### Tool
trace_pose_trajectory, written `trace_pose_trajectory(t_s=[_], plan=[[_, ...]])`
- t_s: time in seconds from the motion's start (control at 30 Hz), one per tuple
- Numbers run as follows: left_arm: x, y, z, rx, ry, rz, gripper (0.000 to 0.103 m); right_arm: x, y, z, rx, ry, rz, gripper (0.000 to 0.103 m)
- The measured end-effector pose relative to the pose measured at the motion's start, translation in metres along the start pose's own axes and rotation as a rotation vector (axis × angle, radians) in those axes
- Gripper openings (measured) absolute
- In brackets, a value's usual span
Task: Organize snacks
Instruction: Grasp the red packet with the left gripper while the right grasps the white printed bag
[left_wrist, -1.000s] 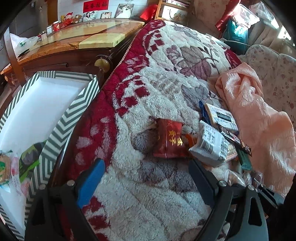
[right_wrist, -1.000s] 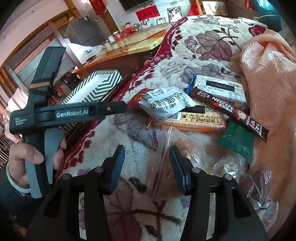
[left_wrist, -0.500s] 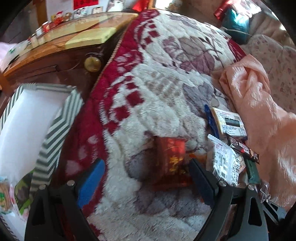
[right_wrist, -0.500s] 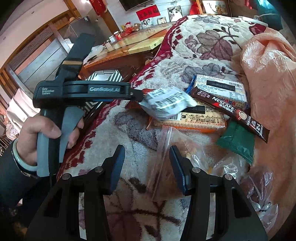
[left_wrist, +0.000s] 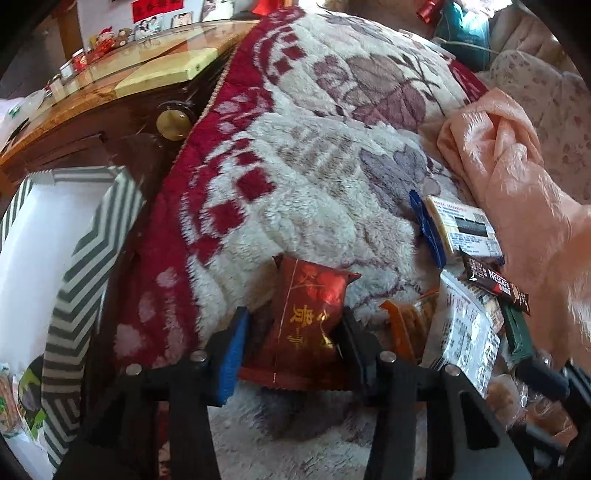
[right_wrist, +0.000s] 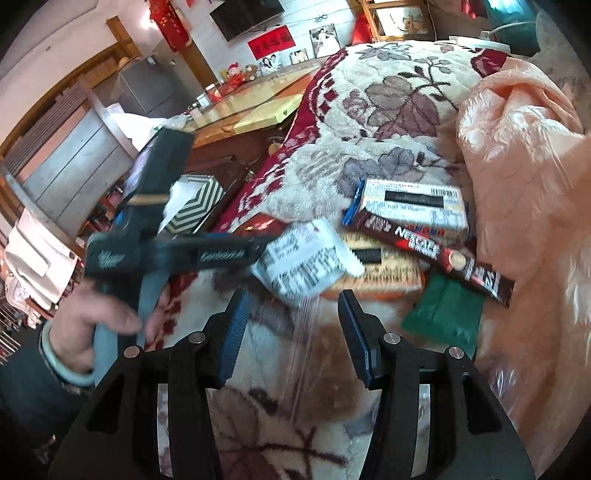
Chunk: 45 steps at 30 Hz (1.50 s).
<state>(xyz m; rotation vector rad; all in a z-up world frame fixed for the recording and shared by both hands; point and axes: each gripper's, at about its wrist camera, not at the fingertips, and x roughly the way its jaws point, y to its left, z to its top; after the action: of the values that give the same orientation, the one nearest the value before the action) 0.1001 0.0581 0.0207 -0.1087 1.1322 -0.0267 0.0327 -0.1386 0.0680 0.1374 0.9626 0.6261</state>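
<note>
Presently, largest first:
Blanket (left_wrist: 314, 155): fleece, red and cream, floral; carries the snacks.
Striped box (left_wrist: 85, 258): chevron walls, left of the blanket's edge.
Left gripper (left_wrist: 291, 343): fingers narrowed around the red packet, touching both sides.
Right gripper (right_wrist: 291, 332): fingers wide, holding nothing, above a clear zip bag (right_wrist: 321, 354).
Red packet (left_wrist: 306, 328): gold characters, on the blanket between the left fingers.
Nescafe stick (right_wrist: 436, 254): lies across the snack pile.

Each claw (left_wrist: 291, 332) is matte black plastic with silver round screws on the knuckles and a blue ribbed pad (right_wrist: 232, 332) inside one finger. At the left of the right wrist frame, a bare hand (right_wrist: 99, 321) wears a pale green bangle (right_wrist: 62, 365) above a dark sleeve (right_wrist: 29, 402).
</note>
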Motion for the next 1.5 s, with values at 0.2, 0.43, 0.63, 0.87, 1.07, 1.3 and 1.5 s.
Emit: trace_pose_trajectory(t_s=[0.2,0.43,0.63,0.87,1.07,1.3,1.5], plan=[[-0.007,0.018,-0.008,-0.032,-0.011,0.015,0.050,0.017,0.013,0.015,-0.107,0.072,-0.058,0.055],[-0.009,0.019,-0.013,-0.023,-0.031,0.033,0.050,0.034,0.003,0.018,0.043,0.133,-0.019,0.055],[-0.011,0.022,-0.015,-0.039,-0.043,0.027,0.050,0.066,0.012,0.046,0.003,0.181,-0.068,0.057],[-0.015,0.029,-0.023,-0.037,-0.074,0.080,0.050,0.078,0.036,0.047,-0.117,0.208,-0.189,0.059],[-0.016,0.033,-0.025,-0.044,-0.083,0.097,0.050,0.077,0.050,0.038,-0.190,0.220,-0.259,0.059],[-0.017,0.036,-0.026,-0.048,-0.084,0.096,0.050,0.063,0.053,0.033,-0.217,0.200,-0.290,0.059],[-0.020,0.041,-0.026,-0.057,-0.089,0.114,0.050,0.072,0.067,0.030,-0.293,0.226,-0.331,0.059]])
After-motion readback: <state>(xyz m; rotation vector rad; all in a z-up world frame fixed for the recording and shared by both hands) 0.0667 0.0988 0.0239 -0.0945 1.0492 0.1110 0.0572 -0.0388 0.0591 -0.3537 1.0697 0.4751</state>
